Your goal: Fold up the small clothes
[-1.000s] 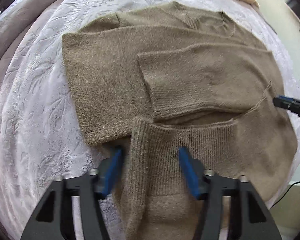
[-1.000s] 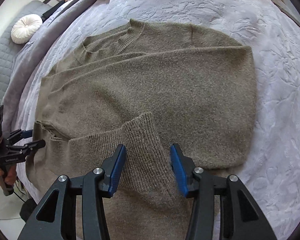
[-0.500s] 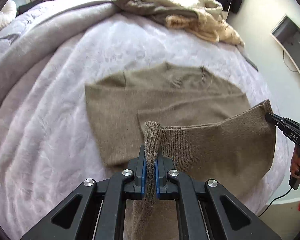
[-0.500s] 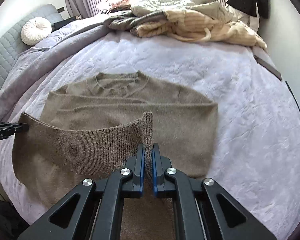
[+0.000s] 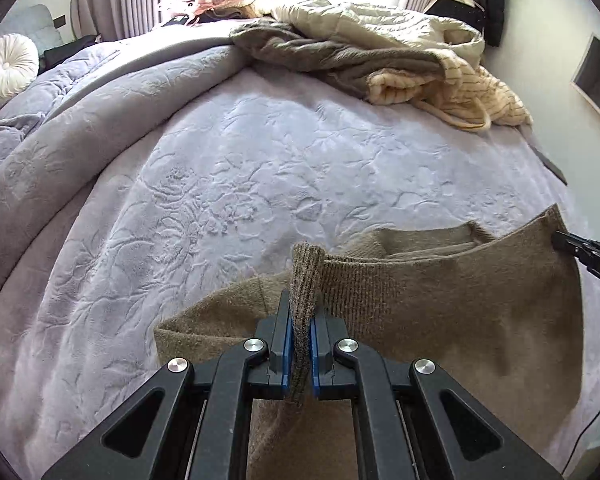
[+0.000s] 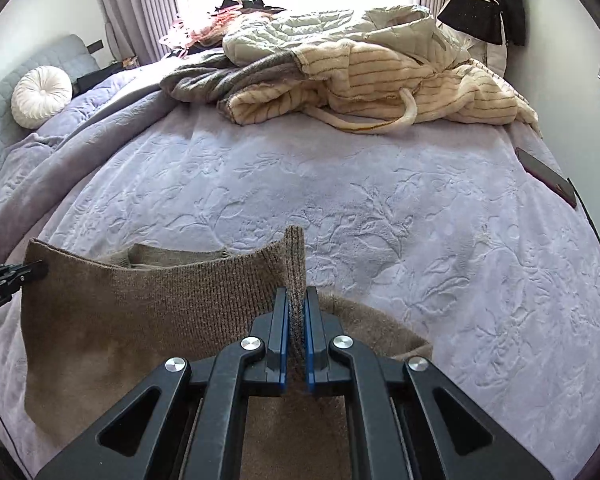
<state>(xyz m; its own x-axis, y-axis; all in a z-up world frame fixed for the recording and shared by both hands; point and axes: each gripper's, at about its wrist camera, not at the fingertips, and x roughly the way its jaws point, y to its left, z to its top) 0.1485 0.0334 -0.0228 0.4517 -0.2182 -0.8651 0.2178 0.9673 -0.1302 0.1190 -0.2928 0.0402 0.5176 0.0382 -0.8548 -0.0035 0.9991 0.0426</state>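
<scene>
A brown knit sweater (image 5: 440,320) lies on the lavender bedspread (image 5: 260,184), its ribbed hem lifted and stretched between both grippers. My left gripper (image 5: 300,312) is shut on the hem's left corner. My right gripper (image 6: 297,304) is shut on the hem's right corner; the sweater (image 6: 140,312) shows in that view too. The lifted hem hides most of the body; part of the neckline (image 5: 432,240) shows behind it. The right gripper's tip shows at the right edge of the left wrist view (image 5: 580,250), and the left gripper's tip at the left edge of the right wrist view (image 6: 16,274).
A heap of cream and grey clothes and a quilted jacket (image 6: 360,72) lies at the far side of the bed. A round white cushion (image 6: 40,96) sits at the far left. A dark phone (image 6: 546,176) lies near the bed's right edge. A folded grey blanket (image 5: 60,152) runs along the left.
Both grippers shut on the sweater's hem corners, lifted them, and carried the hem up and forward over the sweater's body, which is now largely hidden.
</scene>
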